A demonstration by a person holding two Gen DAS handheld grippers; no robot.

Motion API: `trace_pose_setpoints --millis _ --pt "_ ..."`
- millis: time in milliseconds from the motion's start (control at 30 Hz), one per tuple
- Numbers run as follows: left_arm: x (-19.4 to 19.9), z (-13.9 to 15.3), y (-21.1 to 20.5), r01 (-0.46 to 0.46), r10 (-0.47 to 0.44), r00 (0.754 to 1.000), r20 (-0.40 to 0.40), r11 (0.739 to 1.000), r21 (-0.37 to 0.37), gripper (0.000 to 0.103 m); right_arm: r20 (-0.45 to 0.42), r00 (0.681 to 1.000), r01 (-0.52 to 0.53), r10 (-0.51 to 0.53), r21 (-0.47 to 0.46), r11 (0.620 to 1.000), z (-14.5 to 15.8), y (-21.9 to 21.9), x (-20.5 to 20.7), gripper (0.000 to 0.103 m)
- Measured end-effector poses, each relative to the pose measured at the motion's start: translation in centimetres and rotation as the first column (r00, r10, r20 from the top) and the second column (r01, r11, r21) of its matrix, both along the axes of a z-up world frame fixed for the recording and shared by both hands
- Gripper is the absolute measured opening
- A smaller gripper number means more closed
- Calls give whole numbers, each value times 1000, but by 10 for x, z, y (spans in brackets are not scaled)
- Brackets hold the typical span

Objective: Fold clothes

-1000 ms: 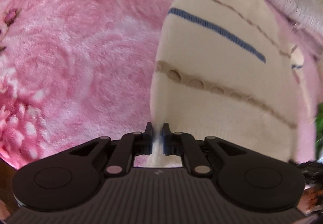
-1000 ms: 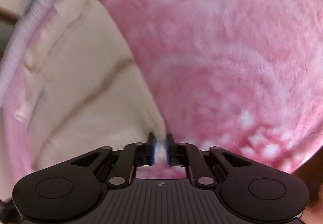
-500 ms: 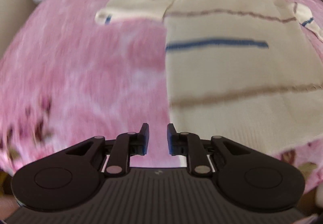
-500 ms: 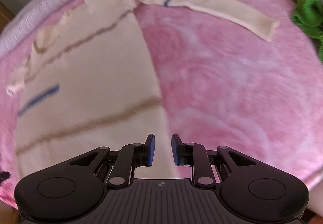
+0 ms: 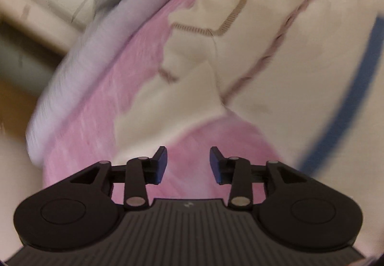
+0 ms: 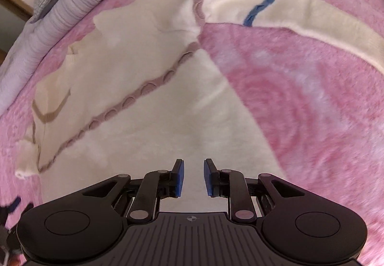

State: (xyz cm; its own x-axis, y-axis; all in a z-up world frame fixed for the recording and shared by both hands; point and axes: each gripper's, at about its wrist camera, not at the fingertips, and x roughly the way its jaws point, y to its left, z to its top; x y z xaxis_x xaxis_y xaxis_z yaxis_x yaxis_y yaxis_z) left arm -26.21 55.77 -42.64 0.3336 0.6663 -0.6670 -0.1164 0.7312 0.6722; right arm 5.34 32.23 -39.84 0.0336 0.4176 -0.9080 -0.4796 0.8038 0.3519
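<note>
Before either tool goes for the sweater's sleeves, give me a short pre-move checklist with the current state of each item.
1. Left tool open and holding nothing: ok.
2. Right tool open and holding nothing: ok.
3. Sweater body lying flat on the pink blanket: ok in the right wrist view.
4. Right-hand sleeve spread out to the side, ready to fold in: ok.
5. Collar area smooth: not ok, the fabric there looks rumpled.
6. Other sleeve's position: cannot tell; the left wrist view is blurred and shows only its start near the left tool.
</note>
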Motion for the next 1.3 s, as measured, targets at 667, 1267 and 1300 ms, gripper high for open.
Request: trace_pose_setpoints --millis 667,1267,1300 --pt "-242 83 162 -508 955 -42 294 233 -829 6 -58 987 146 -153 -107 984 -6 3 -16 22" --pt "-188 58 59 -581 979 181 98 186 -792 30 -38 947 321 -320 29 946 7 -106 13 47" --pt "-182 60 49 -578 977 192 90 186 -795 30 -47 933 359 -357 41 933 6 -121 22 47"
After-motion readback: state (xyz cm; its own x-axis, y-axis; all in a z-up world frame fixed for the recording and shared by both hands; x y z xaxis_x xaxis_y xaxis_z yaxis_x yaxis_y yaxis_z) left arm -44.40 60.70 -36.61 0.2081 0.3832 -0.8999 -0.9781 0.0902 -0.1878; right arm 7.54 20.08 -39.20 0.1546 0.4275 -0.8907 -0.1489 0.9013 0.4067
